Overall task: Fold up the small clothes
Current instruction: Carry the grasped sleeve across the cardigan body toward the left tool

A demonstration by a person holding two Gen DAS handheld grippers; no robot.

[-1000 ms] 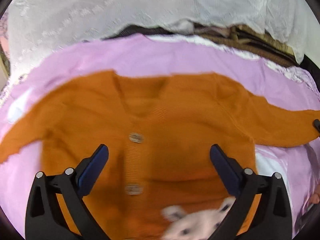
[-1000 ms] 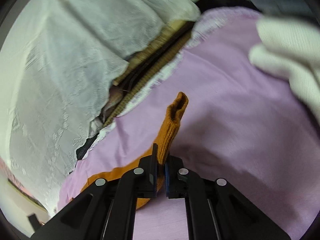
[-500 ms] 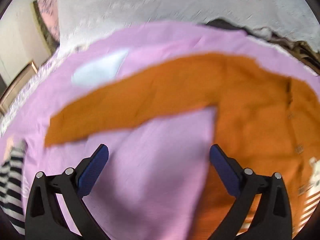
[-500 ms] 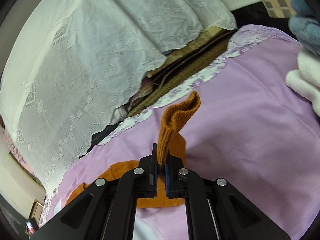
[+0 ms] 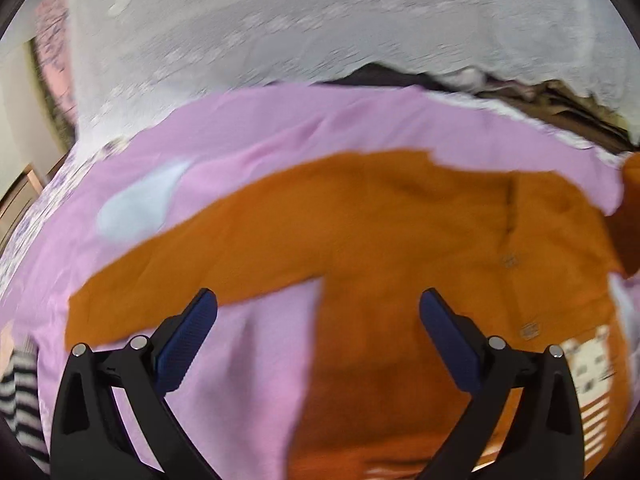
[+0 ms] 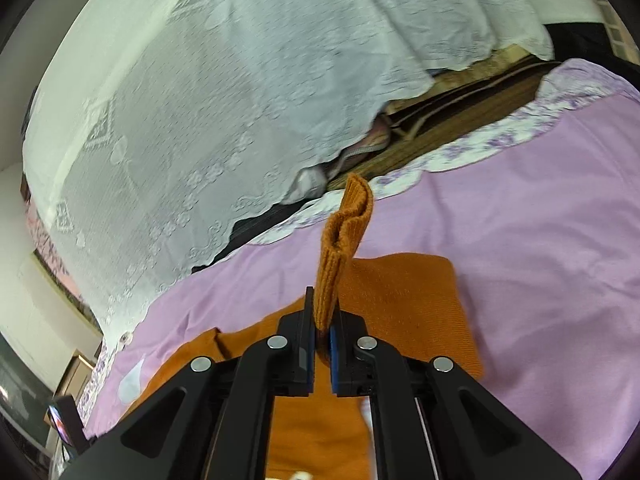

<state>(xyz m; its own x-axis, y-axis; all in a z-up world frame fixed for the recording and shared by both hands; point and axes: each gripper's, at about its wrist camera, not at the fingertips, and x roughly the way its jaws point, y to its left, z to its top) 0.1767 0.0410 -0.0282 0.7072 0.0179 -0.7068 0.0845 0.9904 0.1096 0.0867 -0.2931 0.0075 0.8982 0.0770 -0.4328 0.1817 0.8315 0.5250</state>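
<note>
Orange knit cardigan (image 5: 400, 248) spread on pink bedsheet (image 5: 248, 380), left gripper (image 5: 316, 320) wide open and empty above it, right gripper (image 6: 322, 320) clamped on the ribbed sleeve cuff (image 6: 346, 236)

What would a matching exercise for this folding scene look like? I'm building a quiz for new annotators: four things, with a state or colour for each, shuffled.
Things:
1. left gripper
2. right gripper
3. cardigan
4. bedsheet

States:
A. pink, spread under the clothes
B. orange, with buttons down the front
C. open and holding nothing
D. shut on a ribbed sleeve cuff

Pairs: 1-C, 2-D, 3-B, 4-A
</note>
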